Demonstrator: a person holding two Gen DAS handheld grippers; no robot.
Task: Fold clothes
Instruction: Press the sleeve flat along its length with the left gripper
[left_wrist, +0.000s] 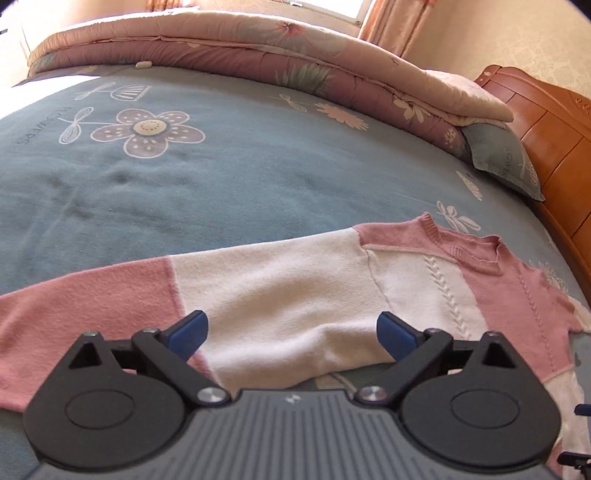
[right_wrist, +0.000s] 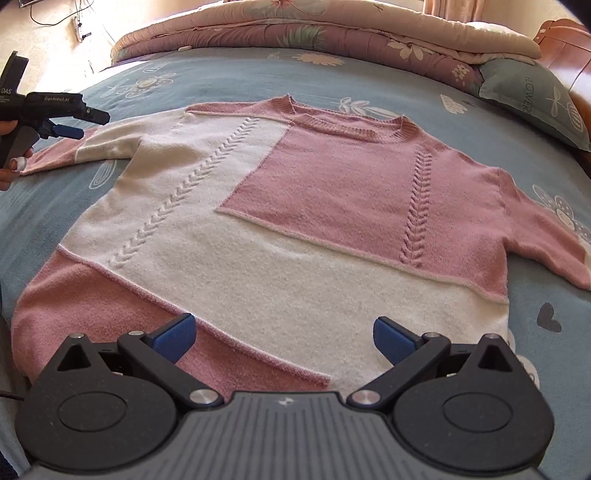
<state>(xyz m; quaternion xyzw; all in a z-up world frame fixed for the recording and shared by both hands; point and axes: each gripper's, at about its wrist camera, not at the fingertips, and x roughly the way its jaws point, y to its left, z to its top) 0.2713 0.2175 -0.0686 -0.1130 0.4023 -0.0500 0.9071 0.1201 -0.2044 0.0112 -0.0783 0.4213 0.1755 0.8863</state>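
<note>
Pink-and-white knit sweater (right_wrist: 280, 206) lies flat, face up and unfolded on the blue bedsheet (left_wrist: 184, 192), your left gripper (left_wrist: 291, 328) spread wide over its outstretched sleeve (left_wrist: 207, 295), your right gripper (right_wrist: 282, 334) spread at the hem, so any sleeve fold needs a pinch near the cuff.

Bright daylight in both views, coming from a window (left_wrist: 332, 9) at the far side, blown out to pure white. Warm glow on the wall (left_wrist: 498, 37) and a hot strip along the folded quilt (left_wrist: 229, 40). Soft, short shadows only, like under the sleeve (left_wrist: 258, 295) of the sweater (right_wrist: 295, 221). Heavy fisheye bending, bed sheet (left_wrist: 184, 184) bulging like a dome, dark vignette in the corners. Slightly soft toward the edges, knit texture pretty crisp mid-frame in the right wrist view.
</note>
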